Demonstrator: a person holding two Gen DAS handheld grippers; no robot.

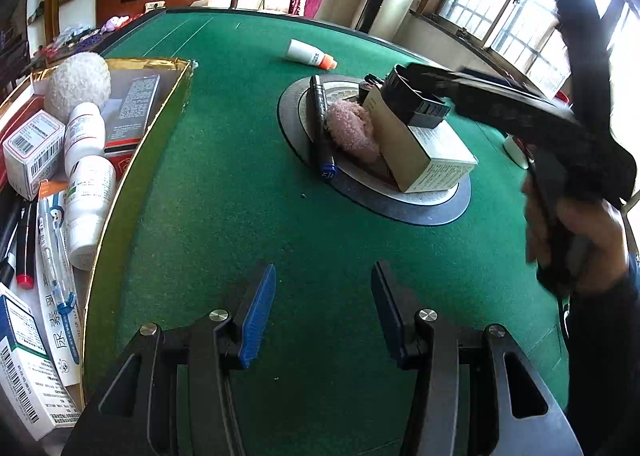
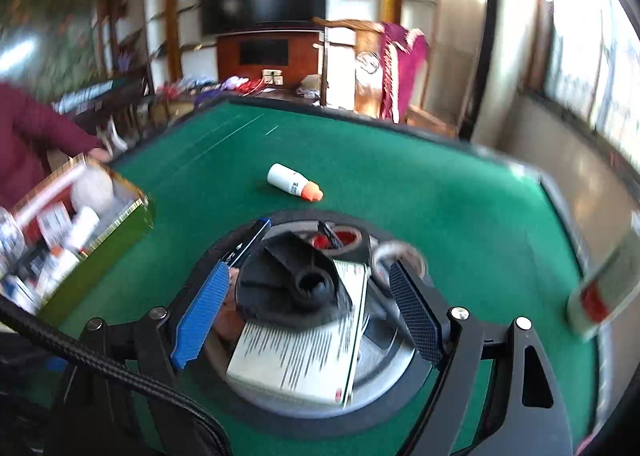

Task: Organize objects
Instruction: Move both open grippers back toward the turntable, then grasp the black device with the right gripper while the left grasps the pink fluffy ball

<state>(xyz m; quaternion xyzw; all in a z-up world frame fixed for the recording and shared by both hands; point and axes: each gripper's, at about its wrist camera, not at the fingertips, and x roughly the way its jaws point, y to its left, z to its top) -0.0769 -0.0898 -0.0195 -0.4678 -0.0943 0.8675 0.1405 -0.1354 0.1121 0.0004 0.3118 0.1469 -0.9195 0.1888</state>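
A round tray [image 1: 400,211] is set in the green table and holds a cardboard box [image 1: 424,151], a pink fluffy ball [image 1: 352,131] and a marker [image 1: 322,123]. My right gripper [image 1: 416,95] reaches over the box from the right. In the right wrist view, my right gripper [image 2: 310,268] is open, and its pads straddle a black plastic piece [image 2: 296,280] lying on the box [image 2: 304,356] without pressing it. My left gripper [image 1: 322,316] hovers open over bare felt with nothing between its fingers. A white bottle with an orange cap [image 1: 310,54] lies beyond the tray.
A gold-edged box [image 1: 176,103] at the left holds a white woolly ball [image 1: 78,81], white bottles [image 1: 84,135], medicine cartons and pens. A maroon sleeve [image 2: 32,135] is at that box's far corner. A blurred white bottle [image 2: 600,296] lies near the table's right edge.
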